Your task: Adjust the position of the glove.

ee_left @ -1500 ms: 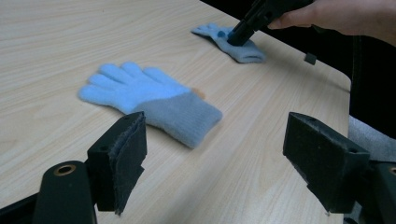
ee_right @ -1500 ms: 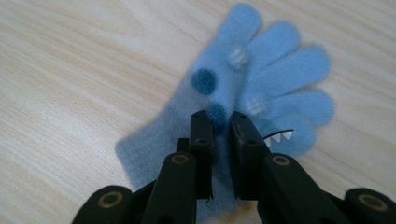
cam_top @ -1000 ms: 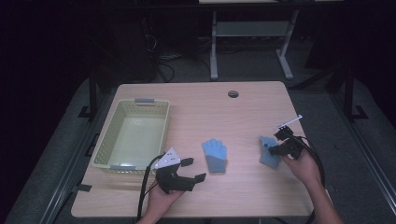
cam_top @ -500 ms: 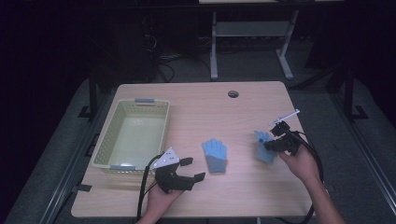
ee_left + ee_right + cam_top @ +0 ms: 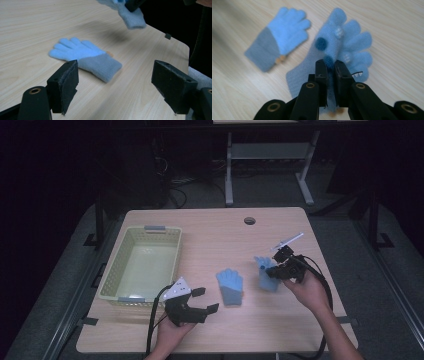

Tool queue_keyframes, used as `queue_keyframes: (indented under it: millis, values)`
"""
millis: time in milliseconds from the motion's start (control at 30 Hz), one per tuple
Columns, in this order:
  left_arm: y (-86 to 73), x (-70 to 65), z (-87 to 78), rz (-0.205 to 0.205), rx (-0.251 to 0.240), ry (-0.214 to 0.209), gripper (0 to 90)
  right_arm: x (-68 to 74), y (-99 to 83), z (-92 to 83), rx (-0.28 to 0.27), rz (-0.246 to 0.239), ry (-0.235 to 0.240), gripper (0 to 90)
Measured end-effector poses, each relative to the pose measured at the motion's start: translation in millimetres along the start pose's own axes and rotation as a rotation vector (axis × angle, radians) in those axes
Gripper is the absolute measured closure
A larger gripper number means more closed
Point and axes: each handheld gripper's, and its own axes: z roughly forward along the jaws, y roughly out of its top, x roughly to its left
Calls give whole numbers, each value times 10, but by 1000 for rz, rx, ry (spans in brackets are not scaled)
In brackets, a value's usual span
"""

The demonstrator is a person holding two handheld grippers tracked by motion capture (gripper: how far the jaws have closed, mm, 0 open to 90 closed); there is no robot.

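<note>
Pale green basket [image 5: 142, 265] sits by the table's [image 5: 210, 227] left edge. Left gripper [image 5: 200, 302], jaws wide apart and holding nothing, rests near the front edge beside a flat blue glove [image 5: 230, 286]. Right gripper [image 5: 272, 270], jaws clamped on a patterned blue glove [image 5: 265, 275], holds it lifted off the table near the right edge.

Table [image 5: 210, 235]: pale wood-grain laminate, smooth, faint sheen. Basket [image 5: 112, 270]: pale yellow-green plastic lattice, slightly glossy. Flat glove [image 5: 230, 286]: soft knitted cloth, fuzzy and matt, light blue with a greyer ribbed cuff. Held glove [image 5: 342, 47]: fleecy blue knit with darker pile dots. Left gripper [image 5: 115, 82] and right gripper [image 5: 330, 67]: matt black plastic, the pads rough.
</note>
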Motion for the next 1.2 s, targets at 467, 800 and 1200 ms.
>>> queue_keyframes:
  millis: [467,800,1200]
  values:
    - [4,-7,-45,12,-23,32,216,369,264,244,7,-101,83,828]
    - [6,36,-78,6,-33,77,216,563,404,432,43,-147,126,826]
    - [5,35,-76,-1,-40,70,216,660,459,590,84,-193,123,826]
